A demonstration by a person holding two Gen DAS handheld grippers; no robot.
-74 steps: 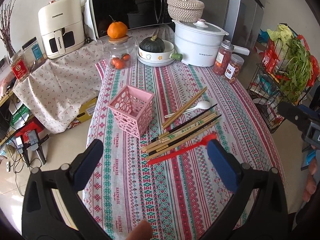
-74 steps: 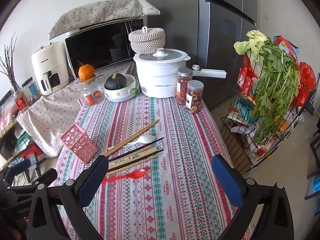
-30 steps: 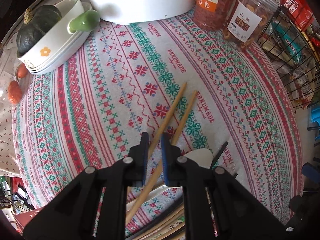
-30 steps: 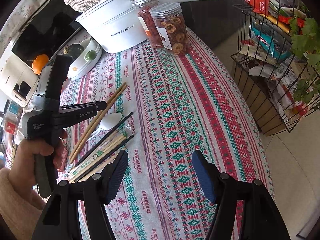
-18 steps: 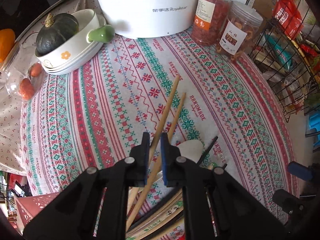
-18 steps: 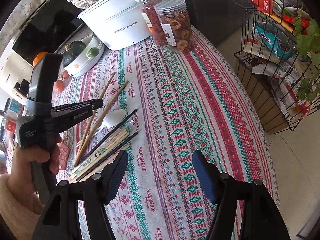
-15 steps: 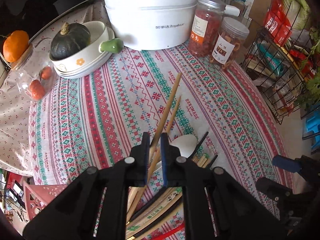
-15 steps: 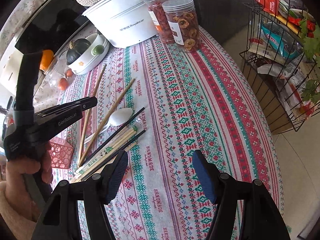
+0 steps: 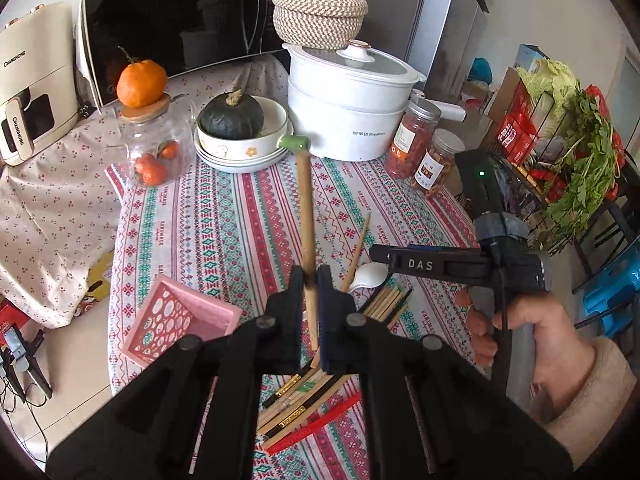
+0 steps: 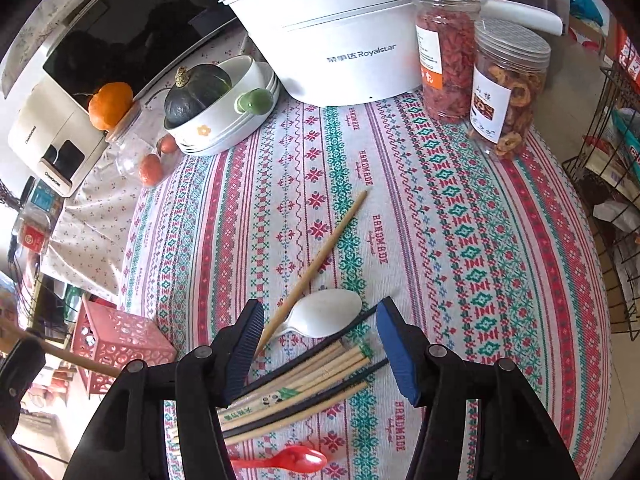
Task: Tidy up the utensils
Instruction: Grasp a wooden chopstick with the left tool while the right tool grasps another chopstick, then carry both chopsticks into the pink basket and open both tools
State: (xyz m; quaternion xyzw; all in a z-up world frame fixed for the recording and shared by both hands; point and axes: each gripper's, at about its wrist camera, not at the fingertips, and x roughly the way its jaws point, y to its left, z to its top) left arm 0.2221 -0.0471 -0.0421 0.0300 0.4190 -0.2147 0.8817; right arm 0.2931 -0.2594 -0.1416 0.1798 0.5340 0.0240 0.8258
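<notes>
Bare tablecloth (image 10: pixel 460 216) lies open mid-table; white pot (image 10: pixel 332 32) and jars (image 10: pixel 508 84) wall its far edge.

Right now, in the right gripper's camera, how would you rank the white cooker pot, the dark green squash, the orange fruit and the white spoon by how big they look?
1. white cooker pot, by far the largest.
2. dark green squash.
3. white spoon and orange fruit: too close to rank; the spoon lies much nearer the camera, so its real size is unsure.
</notes>
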